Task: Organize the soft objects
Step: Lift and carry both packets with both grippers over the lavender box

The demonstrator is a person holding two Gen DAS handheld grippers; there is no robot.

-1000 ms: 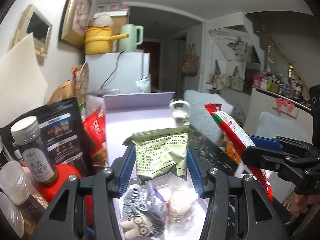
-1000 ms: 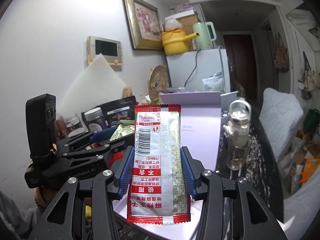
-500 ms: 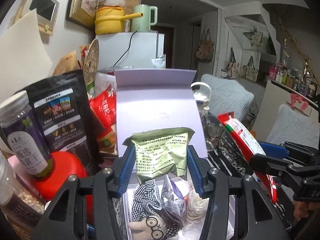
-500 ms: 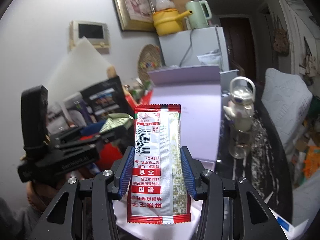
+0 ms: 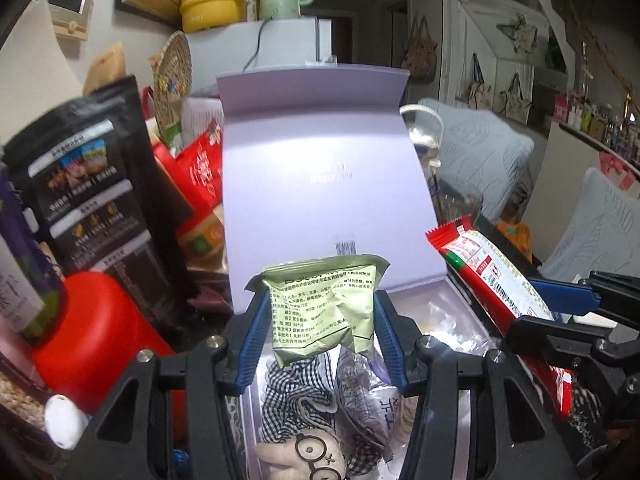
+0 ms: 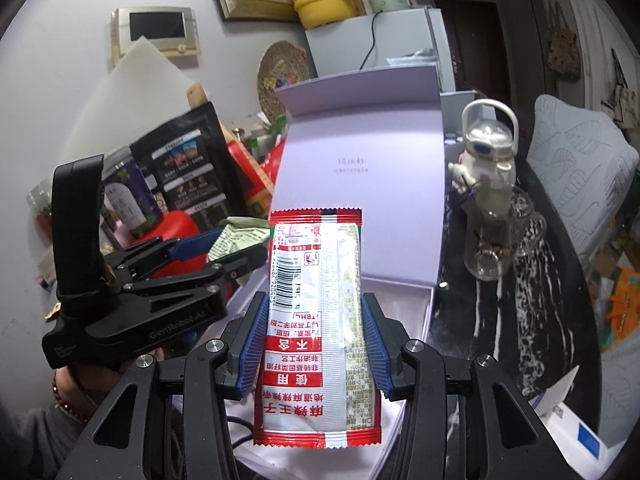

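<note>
My left gripper is shut on a crumpled green snack packet and holds it over the open lavender box. Inside the box lie a checkered plush doll with glasses and a clear plastic packet. My right gripper is shut on a red-and-white snack packet, held upright in front of the box lid. The right gripper and its packet show at the right of the left wrist view. The left gripper with the green packet shows at the left of the right wrist view.
A black snack bag, a red canister, a jar and red packages crowd the box's left side. A water bottle in a glass stands to its right. A fridge stands behind.
Both grippers have moved forward and down toward the open box, still holding their packets. The box lid and the items inside look larger and closer.
</note>
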